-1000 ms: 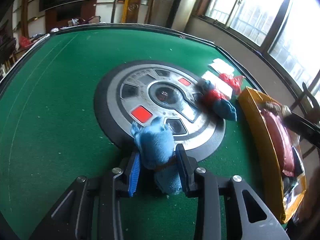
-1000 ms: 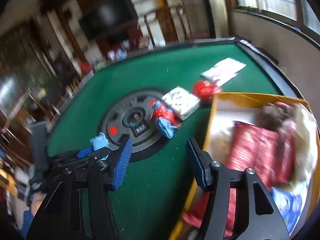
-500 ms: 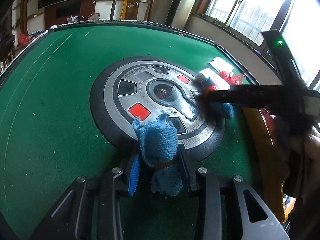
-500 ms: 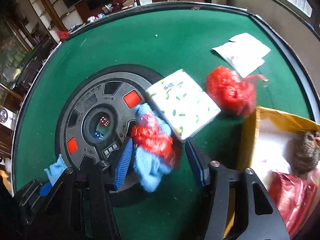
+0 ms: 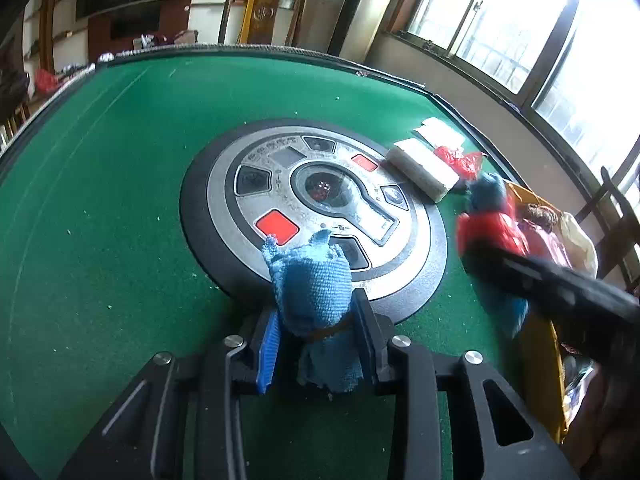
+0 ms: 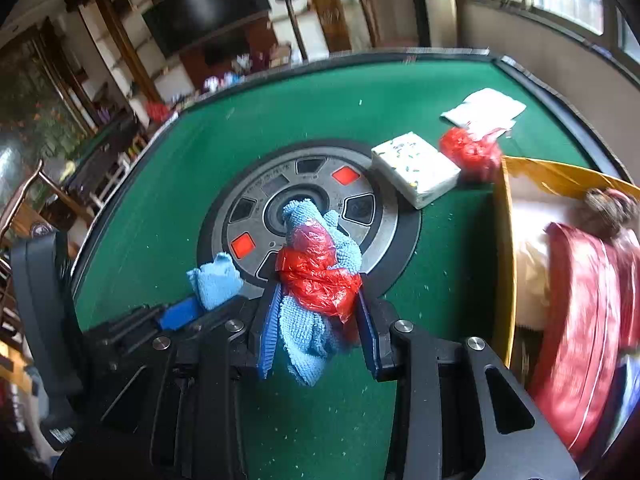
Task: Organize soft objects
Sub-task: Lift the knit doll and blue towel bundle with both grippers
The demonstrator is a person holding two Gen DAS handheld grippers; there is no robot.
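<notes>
In your left wrist view, the left gripper (image 5: 316, 332) clamps a blue cloth bundle (image 5: 312, 288) at the 6 o'clock rim of the round console (image 5: 312, 216). In your right wrist view, the right gripper (image 6: 316, 320), jaws just closing, pinches a blue cloth wrapped in red plastic (image 6: 316, 276); the yellow box (image 6: 504, 248) lies at 3 o'clock.

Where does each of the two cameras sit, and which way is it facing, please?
Left wrist view: sits on the left gripper, looking down over the green felt table; its fingers pinch a blue terry cloth.
Right wrist view: sits on the right gripper, facing the same table; its fingers have just been closing on a blue cloth bundled with red plastic.
Shared: the round grey centre console, the white patterned tissue pack, the yellow cardboard box, and each shows the other gripper.
</notes>
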